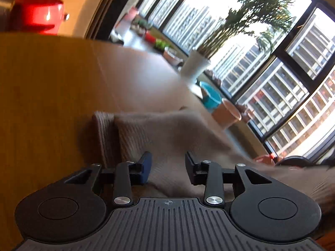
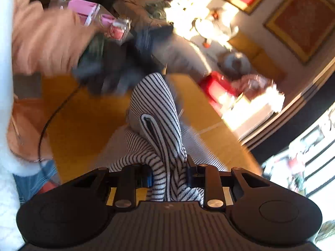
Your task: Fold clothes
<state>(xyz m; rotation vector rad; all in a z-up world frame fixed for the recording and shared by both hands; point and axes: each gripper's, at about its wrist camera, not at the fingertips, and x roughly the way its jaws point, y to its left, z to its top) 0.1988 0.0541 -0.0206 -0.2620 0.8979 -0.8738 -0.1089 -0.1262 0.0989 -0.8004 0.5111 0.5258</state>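
A black-and-white striped garment rises in a bunched fold from the wooden table in the right wrist view. My right gripper is shut on that fold, with cloth filling the gap between its fingers. The left wrist view is blurred and shows the same ribbed, finely striped cloth lying flat on the table. My left gripper hovers just over it. Its jaws stand apart, both pad faces are bare, and fabric lies below the gap.
A person's peach sleeve and a thin black cable are at the left. A dark heap of clothes lies beyond the striped garment. Past the table edge are a white plant pot, a turquoise pot and large windows.
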